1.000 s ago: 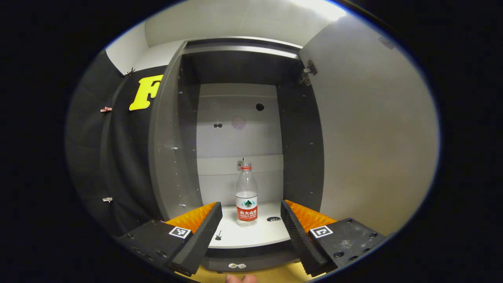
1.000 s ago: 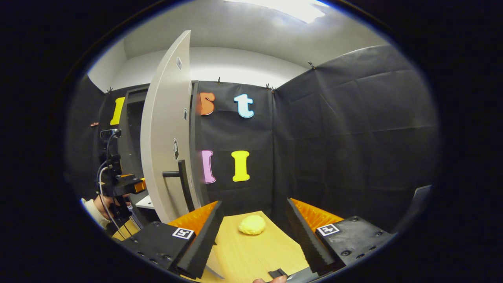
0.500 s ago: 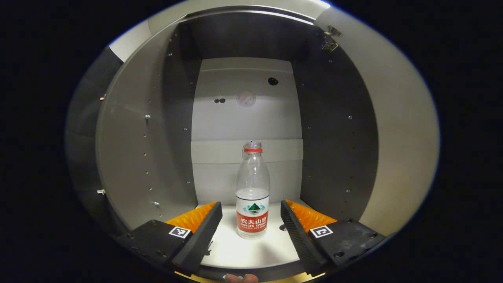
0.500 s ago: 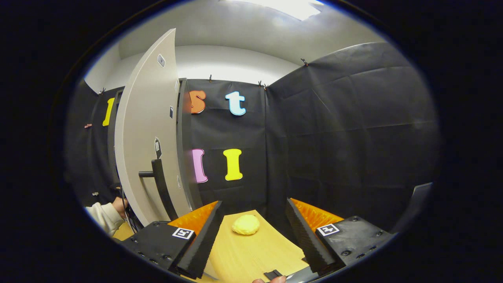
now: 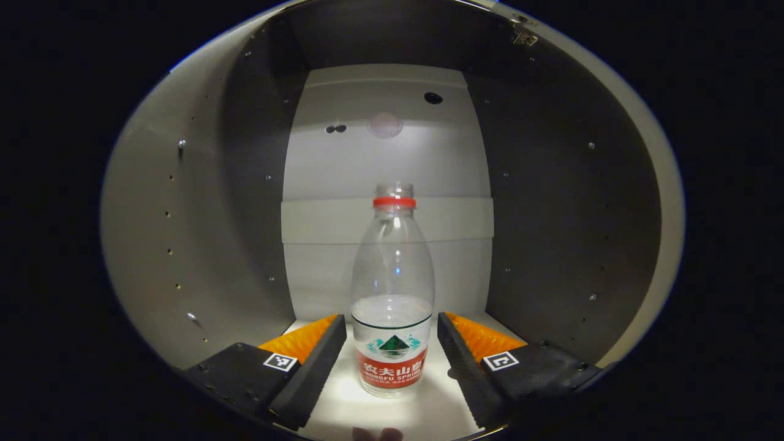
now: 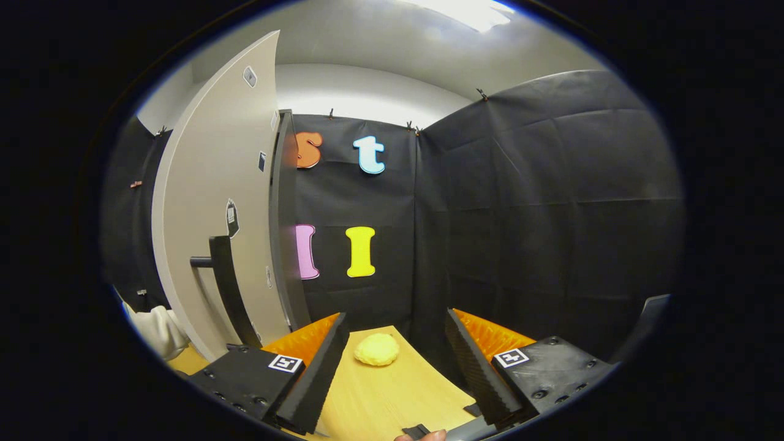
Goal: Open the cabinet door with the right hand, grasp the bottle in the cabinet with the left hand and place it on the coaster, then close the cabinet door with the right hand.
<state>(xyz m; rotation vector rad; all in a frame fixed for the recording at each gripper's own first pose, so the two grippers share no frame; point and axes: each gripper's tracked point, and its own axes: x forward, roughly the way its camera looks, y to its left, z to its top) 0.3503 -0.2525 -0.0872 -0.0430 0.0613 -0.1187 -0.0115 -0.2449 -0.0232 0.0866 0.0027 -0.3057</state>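
Inside the cabinet we see the bottle standing between our left gripper's wide-apart fingers, while our right gripper gapes beside the door.

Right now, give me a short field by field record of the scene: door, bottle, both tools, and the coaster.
cabinet door: swung open, dark handle facing out
bottle: upright on the cabinet floor, partly filled, red neck ring
left tool: open, one finger each side of the bottle's lower part, not pressing
right tool: open, holding nothing, over the wooden table
coaster: yellow, on the table, nothing on it
task stage: door open, bottle not yet gripped
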